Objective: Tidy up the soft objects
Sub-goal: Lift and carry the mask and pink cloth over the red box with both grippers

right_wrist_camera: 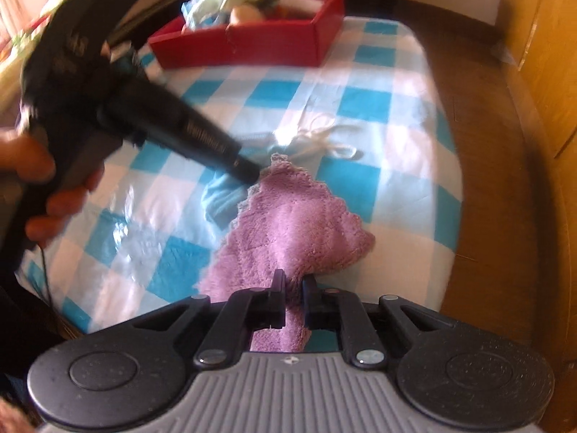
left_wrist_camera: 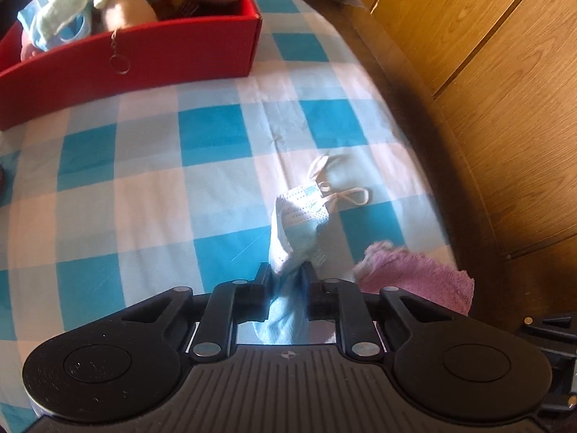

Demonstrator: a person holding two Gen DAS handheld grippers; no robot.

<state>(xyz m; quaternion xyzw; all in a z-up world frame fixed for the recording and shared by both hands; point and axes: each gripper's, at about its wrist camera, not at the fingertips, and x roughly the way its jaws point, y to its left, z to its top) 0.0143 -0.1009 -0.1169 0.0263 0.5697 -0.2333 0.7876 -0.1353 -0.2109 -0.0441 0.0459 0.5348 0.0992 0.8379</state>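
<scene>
Blue mask (left_wrist_camera: 301, 223) pinched in left claw (left_wrist_camera: 286, 274)

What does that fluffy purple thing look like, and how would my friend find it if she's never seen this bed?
Find the blue and white checked bedspread with the red box at its far end. At the near end, the right hand-held gripper pinches the purple cloth. It is fuzzy with a scalloped edge, unlike the thin, smooth blue face mask with white strings beside it.

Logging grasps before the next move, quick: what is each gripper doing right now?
Left gripper: shut on the blue face mask.
Right gripper: shut on the purple fuzzy cloth.
</scene>
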